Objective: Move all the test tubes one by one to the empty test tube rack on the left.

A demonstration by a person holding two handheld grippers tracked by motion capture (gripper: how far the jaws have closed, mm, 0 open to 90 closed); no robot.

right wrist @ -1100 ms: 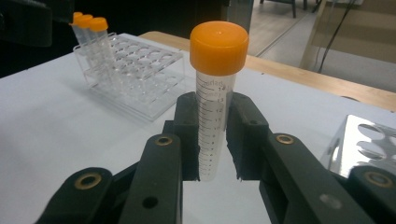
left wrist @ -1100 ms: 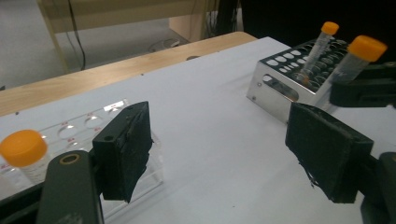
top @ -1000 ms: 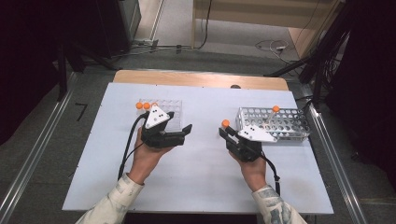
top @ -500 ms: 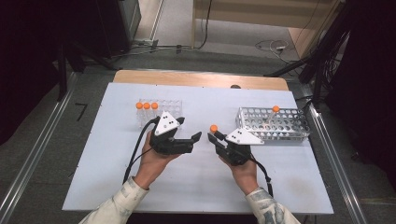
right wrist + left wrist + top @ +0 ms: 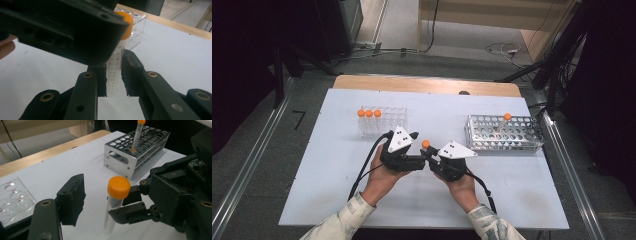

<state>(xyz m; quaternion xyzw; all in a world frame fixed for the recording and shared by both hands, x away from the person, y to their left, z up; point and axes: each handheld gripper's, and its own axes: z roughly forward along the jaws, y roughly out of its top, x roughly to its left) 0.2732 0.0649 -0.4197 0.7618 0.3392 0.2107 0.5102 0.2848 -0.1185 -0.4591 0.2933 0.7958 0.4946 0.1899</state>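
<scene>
Both hands are meeting at mid-counter point(image 5: 337, 200), grippers tip to tip. The right gripper point(image 5: 430, 159) is clamping a clear, graduated plastic tube point(image 5: 113, 72) with an orange cap upright in its jaws. The left gripper point(image 5: 422, 161) is bracketing that tube, its jaws having just been closing, pads not yet touching. The left gripper view is showing the perforated metal rack point(image 5: 130, 155) with another capped tube; the right gripper view, a clear acrylic rack point(image 5: 135, 30).

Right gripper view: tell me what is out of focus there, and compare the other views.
Right gripper view: the left gripper looms close, dark and blurred; the tube and its printed scale stay readable. Left gripper view: tube and metal rack fairly sharp. High view: soft throughout, dark surroundings.
</scene>
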